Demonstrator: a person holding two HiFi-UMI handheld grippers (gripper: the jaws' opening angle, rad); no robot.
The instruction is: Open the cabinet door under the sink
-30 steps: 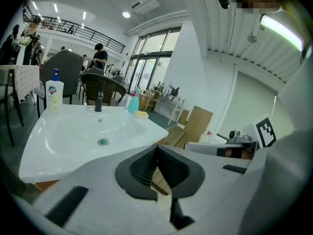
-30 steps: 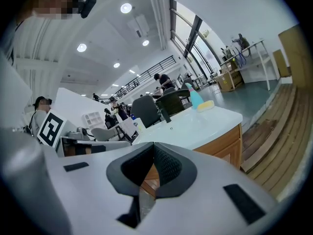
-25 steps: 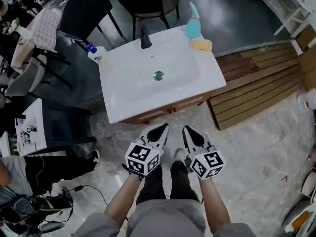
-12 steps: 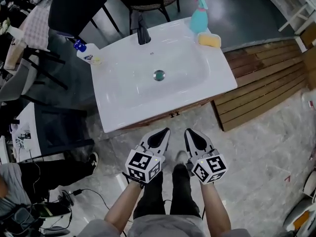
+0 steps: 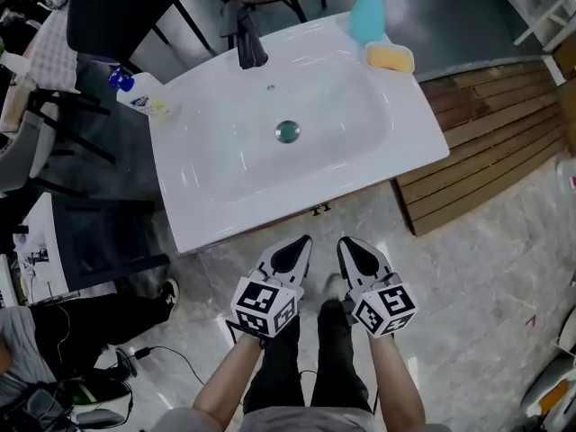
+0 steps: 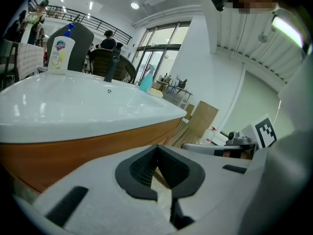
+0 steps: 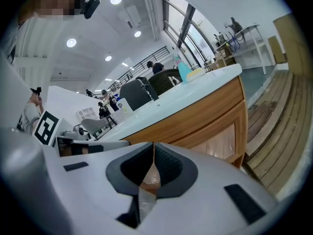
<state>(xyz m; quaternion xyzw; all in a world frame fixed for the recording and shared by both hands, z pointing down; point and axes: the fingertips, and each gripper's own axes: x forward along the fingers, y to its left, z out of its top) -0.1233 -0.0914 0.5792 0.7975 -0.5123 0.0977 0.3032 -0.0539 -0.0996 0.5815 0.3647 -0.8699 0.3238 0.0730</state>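
The left hand-held gripper [image 5: 295,246] and the right hand-held gripper [image 5: 348,246] hang side by side, each with jaws pressed together on nothing, apart from the white sink [image 5: 207,183] at their 12 o'clock. The cabinet door [image 7: 226,140] (a wood frame round a pale panel) sits shut under that sink, at 2 o'clock of the right jaws. A black faucet [image 5: 245,43], teal spray bottle [image 5: 364,12] and yellow sponge [image 5: 390,57] stand on the far rim
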